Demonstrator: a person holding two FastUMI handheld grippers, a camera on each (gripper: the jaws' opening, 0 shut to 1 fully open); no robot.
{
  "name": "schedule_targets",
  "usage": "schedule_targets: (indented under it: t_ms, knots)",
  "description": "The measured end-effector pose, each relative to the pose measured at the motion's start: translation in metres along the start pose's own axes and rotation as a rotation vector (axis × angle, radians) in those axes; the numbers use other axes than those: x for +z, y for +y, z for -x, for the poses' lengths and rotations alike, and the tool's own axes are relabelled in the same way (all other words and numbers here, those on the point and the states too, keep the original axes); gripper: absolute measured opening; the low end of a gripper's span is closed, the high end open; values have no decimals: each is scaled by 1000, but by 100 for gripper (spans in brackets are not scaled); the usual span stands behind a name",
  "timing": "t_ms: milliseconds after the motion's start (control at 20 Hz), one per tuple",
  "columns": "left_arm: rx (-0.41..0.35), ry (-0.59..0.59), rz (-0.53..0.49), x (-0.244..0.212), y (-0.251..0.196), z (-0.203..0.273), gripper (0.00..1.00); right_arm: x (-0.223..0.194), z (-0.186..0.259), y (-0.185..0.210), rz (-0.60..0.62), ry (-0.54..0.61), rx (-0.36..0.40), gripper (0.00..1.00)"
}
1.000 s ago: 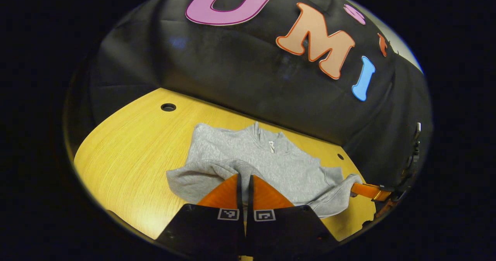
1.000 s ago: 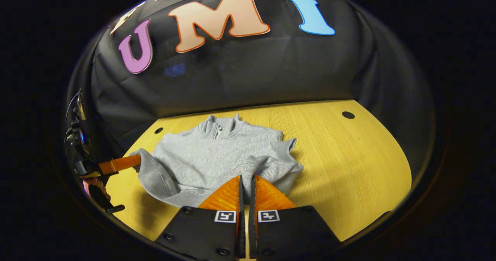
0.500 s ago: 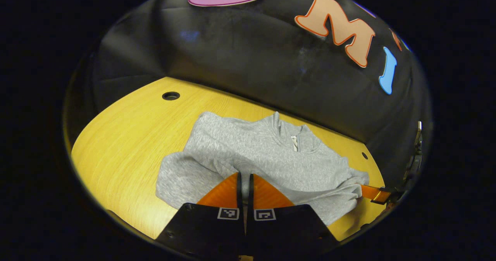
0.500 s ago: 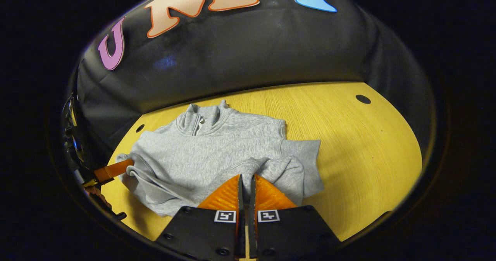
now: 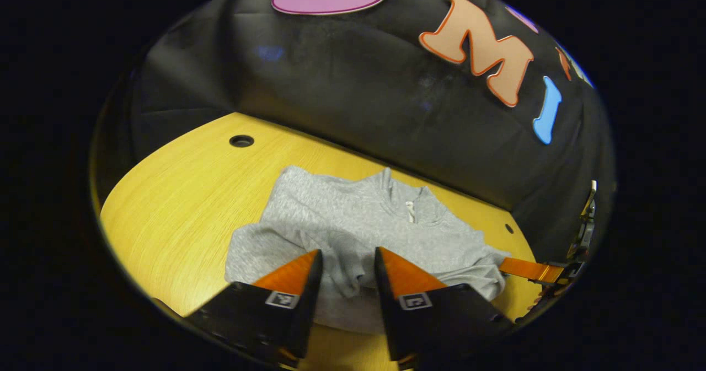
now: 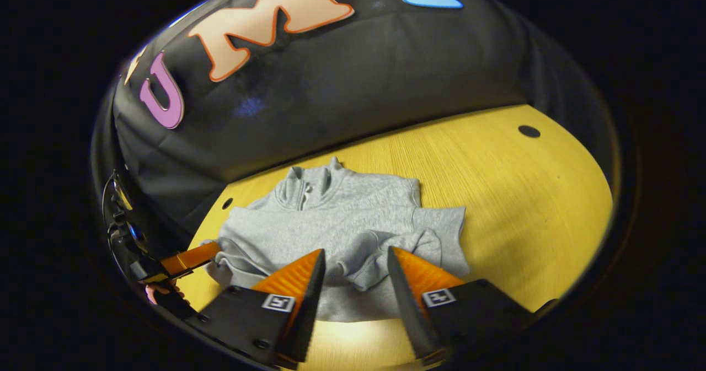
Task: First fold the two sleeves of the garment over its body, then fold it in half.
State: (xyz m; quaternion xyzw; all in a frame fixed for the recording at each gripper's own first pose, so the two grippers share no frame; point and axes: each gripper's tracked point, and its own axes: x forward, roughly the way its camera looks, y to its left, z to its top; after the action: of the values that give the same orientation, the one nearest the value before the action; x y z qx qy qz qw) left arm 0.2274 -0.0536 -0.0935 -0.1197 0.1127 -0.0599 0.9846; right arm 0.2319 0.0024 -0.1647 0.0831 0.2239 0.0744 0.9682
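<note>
Grey, heathered fleece made up the sweatshirt [image 5: 364, 233], a quarter-zip pullover with a stand-up collar [image 5: 405, 197] and a short pale zip at the throat, lying chest-up on the yellow wood-grain tabletop [image 5: 182, 200] close to the black cloth wall. In the right gripper view the same sweatshirt [image 6: 342, 233] lay with its collar [image 6: 309, 183] toward the wall, and both sleeves were drawn in over the body: one sleeve [image 6: 436, 238] crossed inward from the side with its ribbed cuff bunched near the middle of the chest, and the fabric there was rumpled into loose ridges instead of lying flat. The hem edge nearest the cameras curved in a soft arc on the wood. The left gripper [image 5: 346, 261] hovered over the near part of the garment with its jaws standing well apart and nothing between them but a crumpled fold of cloth below, not pinched. The right gripper [image 6: 356, 258] likewise had its jaws spread wide over the bunched cuff, holding nothing. Each view also showed the other gripper's finger at the garment's far side edge, against the cloth. Round dark holes [image 6: 528, 131] dotted the tabletop [image 6: 524, 194] near its corners.
</note>
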Motion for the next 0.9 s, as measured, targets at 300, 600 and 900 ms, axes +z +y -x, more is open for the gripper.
schedule_targets:
  t_ms: [300, 600, 900]
  knots:
    - [-43, -64, -332, 50, -5, 72, 90, 43, 73, 16, 81, -115, 16, 93]
    - [-107, -78, -389, 60, -23, 149, 90, 68, 164, 31, 128, -246, -3, 94]
    - [-162, -67, -331, 38, -43, 208, 89, 46, 231, 44, 144, -273, -52, 98]
